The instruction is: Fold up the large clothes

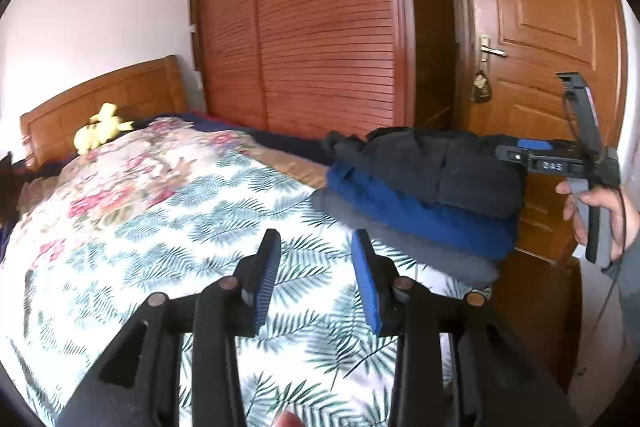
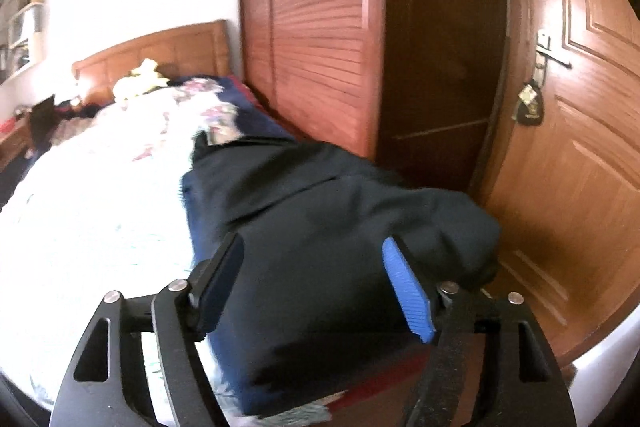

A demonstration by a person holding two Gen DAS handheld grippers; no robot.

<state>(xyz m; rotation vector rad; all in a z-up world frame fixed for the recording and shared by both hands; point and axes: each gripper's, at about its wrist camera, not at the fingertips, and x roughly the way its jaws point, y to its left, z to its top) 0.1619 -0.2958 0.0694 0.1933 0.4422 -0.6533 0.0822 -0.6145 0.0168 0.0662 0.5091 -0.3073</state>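
Observation:
A stack of folded clothes lies at the bed's right edge: a dark navy garment (image 1: 436, 171) on top, a blue one (image 1: 420, 219) under it, a grey one (image 1: 404, 251) at the bottom. My left gripper (image 1: 316, 247) is open and empty above the leaf-print quilt (image 1: 168, 247), left of the stack. My right gripper (image 2: 312, 259) is open, its jaws wide apart over the dark garment (image 2: 328, 227), holding nothing. In the left wrist view the right gripper (image 1: 560, 159) shows at the right, above the stack's far end, held by a hand (image 1: 600, 207).
A wooden headboard (image 1: 104, 103) and a yellow plush toy (image 1: 102, 127) are at the bed's far end. A louvered wardrobe (image 1: 312, 27) and a wooden door (image 1: 540, 27) with a handle and hanging keys stand close behind the stack.

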